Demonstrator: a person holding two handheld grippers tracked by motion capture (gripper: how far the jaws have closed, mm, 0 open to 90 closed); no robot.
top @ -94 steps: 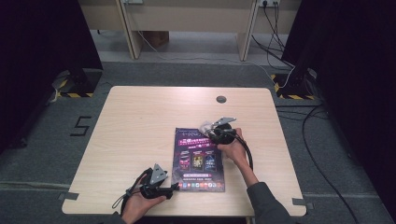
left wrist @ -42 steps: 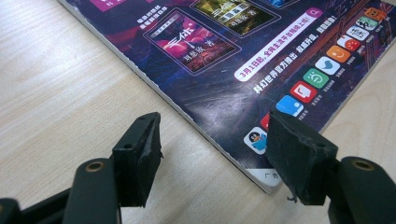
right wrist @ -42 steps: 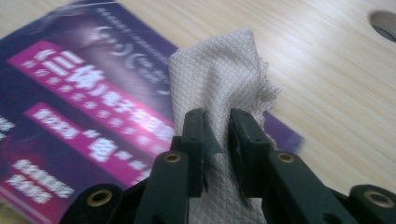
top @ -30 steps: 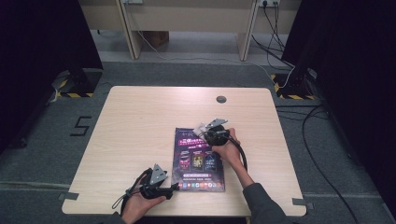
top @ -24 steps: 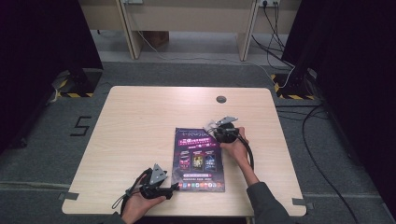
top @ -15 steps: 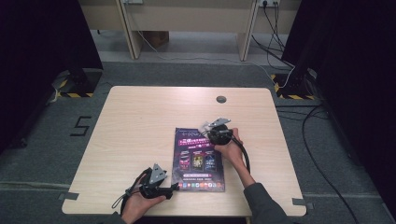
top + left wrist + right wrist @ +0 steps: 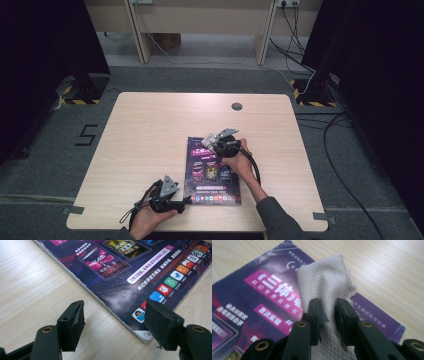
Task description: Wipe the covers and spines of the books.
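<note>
— So where's the cloth (image 7: 324, 287)?
— Pinched in the right gripper (image 7: 328, 315), draped over the magazine's (image 7: 212, 170) far end. Soft, limp; probably best gripped by a bunched fold.
— And the left gripper (image 7: 112, 322)?
— Jaws wide, at the magazine's near corner.

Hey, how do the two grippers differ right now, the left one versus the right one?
The left gripper has its jaws wide apart with nothing between them; the right gripper is clamped on a white cloth. The left gripper sits at the magazine's near corner by the table edge; the right gripper is over the magazine's far end. Both are black, hand-held, and low over the magazine.
</note>
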